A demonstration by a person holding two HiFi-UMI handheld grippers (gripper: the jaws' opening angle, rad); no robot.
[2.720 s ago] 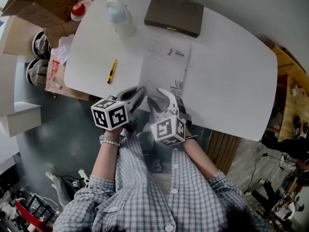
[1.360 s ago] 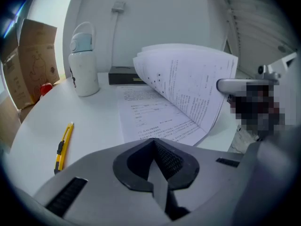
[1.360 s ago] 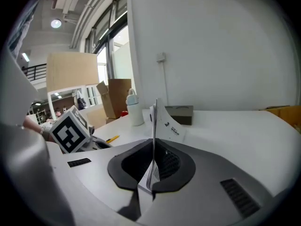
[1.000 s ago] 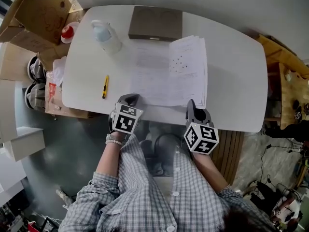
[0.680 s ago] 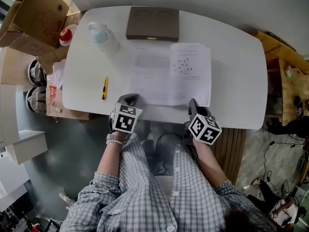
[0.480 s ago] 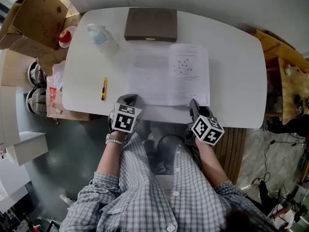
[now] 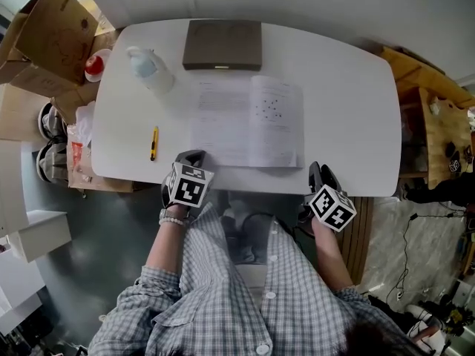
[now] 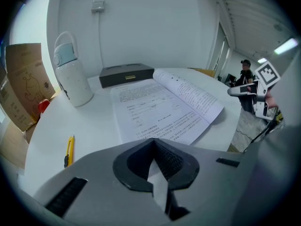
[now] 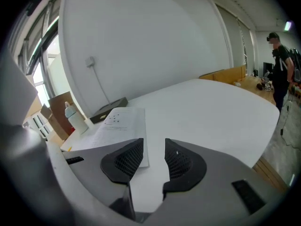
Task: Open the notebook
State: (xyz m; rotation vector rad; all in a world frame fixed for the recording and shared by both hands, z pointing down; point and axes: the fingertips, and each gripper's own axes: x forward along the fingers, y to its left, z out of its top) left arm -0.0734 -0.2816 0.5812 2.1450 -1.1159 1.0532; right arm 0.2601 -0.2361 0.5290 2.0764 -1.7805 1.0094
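Note:
The notebook point(image 7: 245, 121) lies open on the white table point(image 7: 349, 95), its right-hand pages slightly raised near the spine. In the left gripper view the notebook point(image 8: 160, 102) reaches up to my jaws. My left gripper point(image 7: 191, 156) is shut at the notebook's near left corner; I cannot tell whether a sheet is pinched between the pads of the left gripper point(image 8: 153, 145). My right gripper point(image 7: 319, 173) hangs just off the table's near edge, right of the notebook. Its jaws have just been opening and nothing is between them. In its own view the right gripper point(image 9: 154, 149) faces the notebook point(image 9: 113, 124) from the side.
A flat brown box point(image 7: 221, 44) lies beyond the notebook, with a white bottle point(image 7: 147, 67) to its left. A yellow utility knife point(image 7: 154, 141) lies near the table's left front edge. Cardboard boxes point(image 7: 44, 28) stand left of the table, and wooden furniture point(image 7: 427, 117) on the right.
My right gripper let go of the page, opened, and moved right and back off the table's near edge. The turned pages settled down. The left gripper stayed put.

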